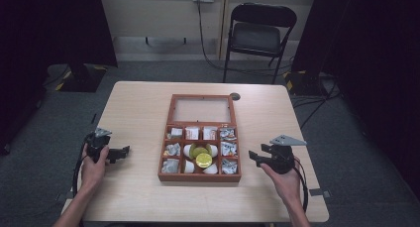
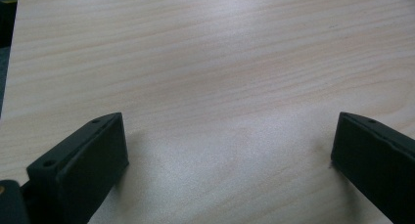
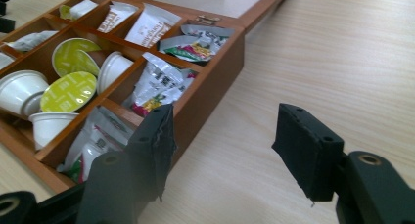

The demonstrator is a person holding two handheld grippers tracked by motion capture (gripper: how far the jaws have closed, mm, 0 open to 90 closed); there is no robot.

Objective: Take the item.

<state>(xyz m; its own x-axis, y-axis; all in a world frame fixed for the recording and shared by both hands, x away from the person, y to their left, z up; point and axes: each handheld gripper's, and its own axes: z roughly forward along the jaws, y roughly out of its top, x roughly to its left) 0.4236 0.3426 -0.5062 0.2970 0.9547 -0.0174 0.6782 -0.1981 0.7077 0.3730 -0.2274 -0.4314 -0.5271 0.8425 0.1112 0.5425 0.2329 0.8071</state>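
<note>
Sachets (image 3: 147, 24) carry print (too blurry), no legible txt.

Left gripper (image 1: 121, 151) low, level, jaws wide, empty. Right gripper (image 1: 256, 155) jaws apart, empty, angled left.

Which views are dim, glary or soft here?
High view: dark surroundings, only the table evenly lit, the box contents small and low in detail. Left gripper view: pale sheen across the wood, soft shadows beside the left gripper jaws, grain slightly soft. Right gripper view: the right gripper jaws close and a little blurred, foil sachets catch glints.
</note>
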